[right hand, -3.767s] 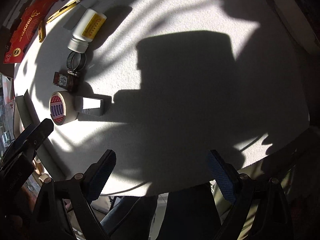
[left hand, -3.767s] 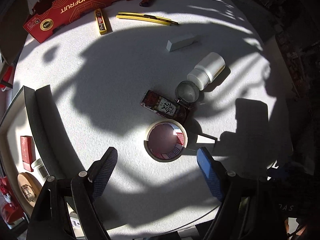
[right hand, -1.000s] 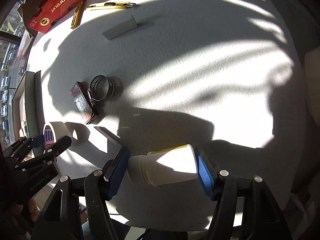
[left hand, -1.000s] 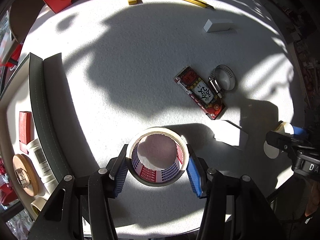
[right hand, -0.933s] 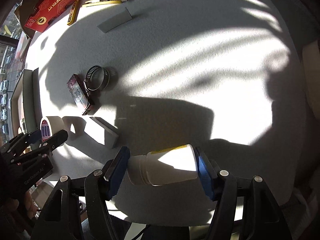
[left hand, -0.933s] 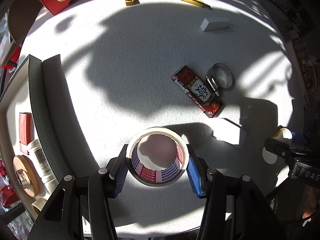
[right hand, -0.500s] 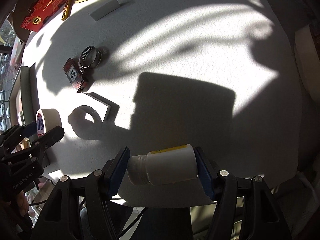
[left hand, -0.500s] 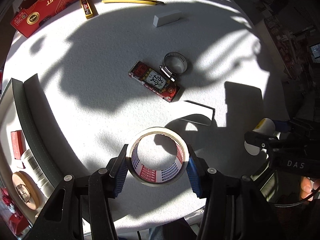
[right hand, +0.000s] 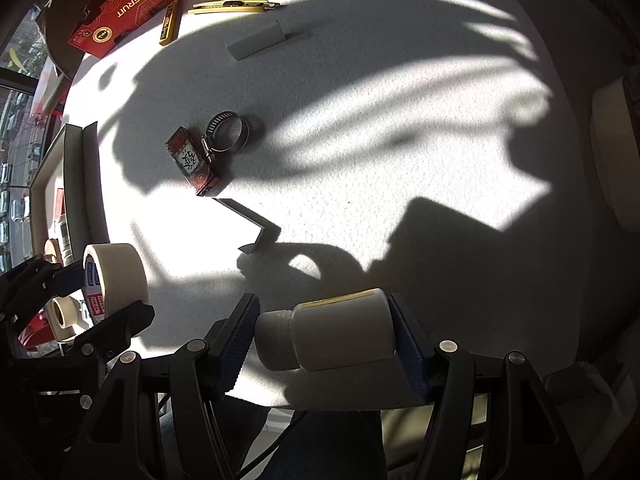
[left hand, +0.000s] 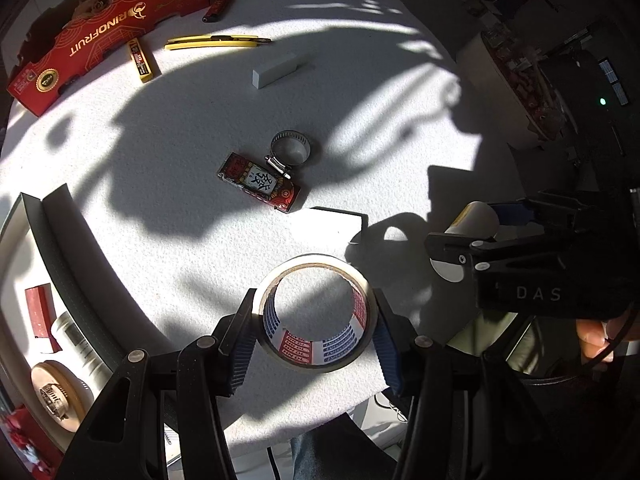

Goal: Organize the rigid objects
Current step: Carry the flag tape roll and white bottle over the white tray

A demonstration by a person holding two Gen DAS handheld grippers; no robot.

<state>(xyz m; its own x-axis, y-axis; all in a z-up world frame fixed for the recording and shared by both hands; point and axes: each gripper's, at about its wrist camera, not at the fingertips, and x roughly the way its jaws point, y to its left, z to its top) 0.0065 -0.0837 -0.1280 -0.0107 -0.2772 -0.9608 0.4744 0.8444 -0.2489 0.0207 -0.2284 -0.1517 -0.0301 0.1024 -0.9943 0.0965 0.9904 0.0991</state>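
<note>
White table (left hand: 400, 92); cream tape roll (left hand: 316, 314), white bottle (right hand: 340, 332) gripped.

**Right wrist view: bottle held over worktop**

A white bottle (right hand: 340, 330) is clamped lying sideways in the right tool (right hand: 326, 344), above the white worktop (right hand: 400, 120). At left, a tape roll (right hand: 116, 278) is gripped by the left tool (right hand: 98, 300). A hose clamp (right hand: 224, 132) is seen touching a red box (right hand: 192, 162).

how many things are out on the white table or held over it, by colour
red: 3 (fruit box, lighter, small tin)
yellow: 2 (knife, blade case)
white or cream: 4 (block, flat box, tape roll, bottle)
metal: 1 (hose clamp)
total: 10
</note>
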